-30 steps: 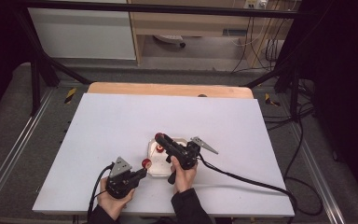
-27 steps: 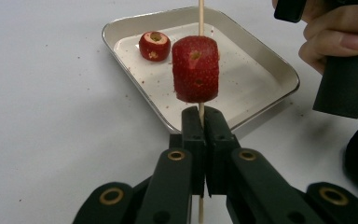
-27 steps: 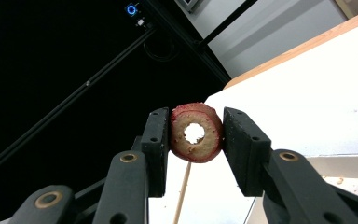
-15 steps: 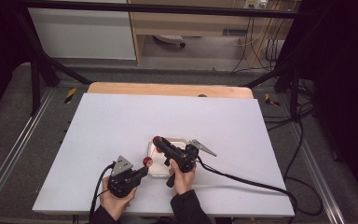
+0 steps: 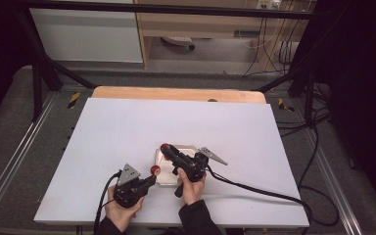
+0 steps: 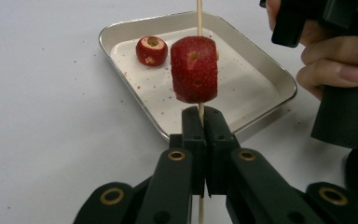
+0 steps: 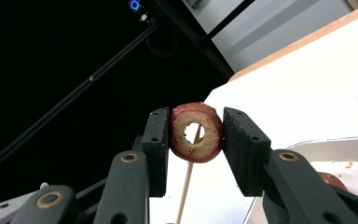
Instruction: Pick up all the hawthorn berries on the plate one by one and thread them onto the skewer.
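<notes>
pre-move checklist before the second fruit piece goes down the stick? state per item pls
1. Left tool shut on the stick: ok, both jaws pressed together on it just below the skewered fruit.
2. Stick upright in the left tool: ok in the left gripper view.
3. Right tool gripping the cored fruit ring: ok, a jaw on each side.
4. Stick lined up with the ring's hole: ok, it shows through the hole in the right gripper view.
5. Ring already past the stick's tip: cannot tell.
6. Tray under the work, one more fruit piece in it: ok.
</notes>
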